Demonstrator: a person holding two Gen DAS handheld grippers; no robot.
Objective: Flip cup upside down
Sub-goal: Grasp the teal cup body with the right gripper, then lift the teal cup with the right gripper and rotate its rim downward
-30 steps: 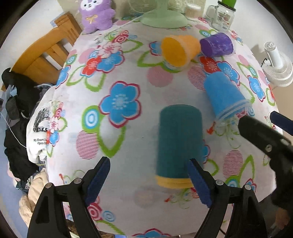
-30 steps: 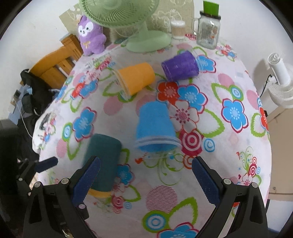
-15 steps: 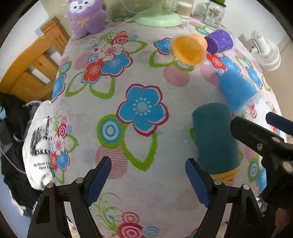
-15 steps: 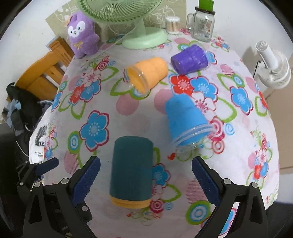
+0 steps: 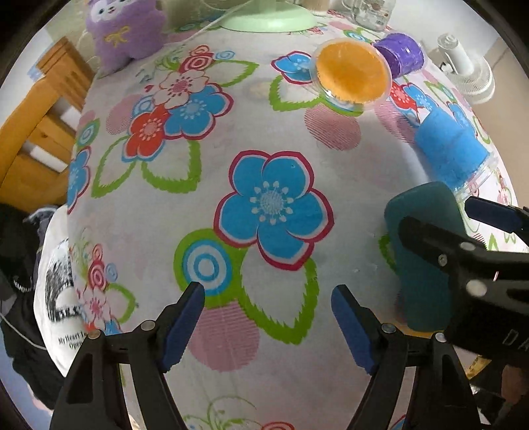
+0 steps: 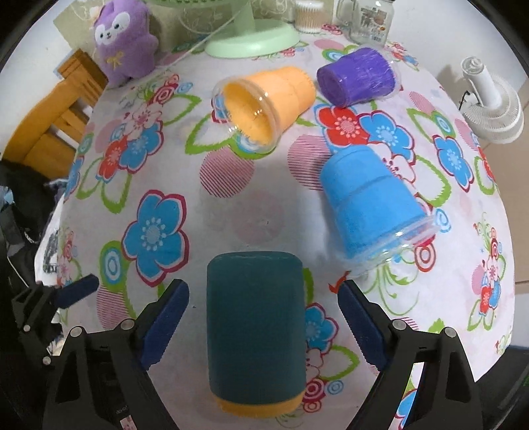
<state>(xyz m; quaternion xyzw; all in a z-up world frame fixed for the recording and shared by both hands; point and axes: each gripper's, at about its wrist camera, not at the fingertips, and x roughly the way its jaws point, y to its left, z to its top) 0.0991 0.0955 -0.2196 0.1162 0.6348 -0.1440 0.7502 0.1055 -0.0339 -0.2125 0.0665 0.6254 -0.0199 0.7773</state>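
A dark teal cup with a yellow rim lies on its side on the flowered tablecloth, its rim toward me. My right gripper is open, with its blue pads on either side of the cup and gaps showing. In the left wrist view the teal cup sits at the right, partly hidden behind the right gripper. My left gripper is open and empty over bare cloth, left of the cup.
An orange cup, a purple cup and a blue cup lie on their sides farther back. A green fan base, a purple plush toy, a glass jar and a wooden chair stand behind.
My right gripper has moved left and down until its open fingers straddle the teal cup. My left gripper has shifted left, away from the cup, and stays open.
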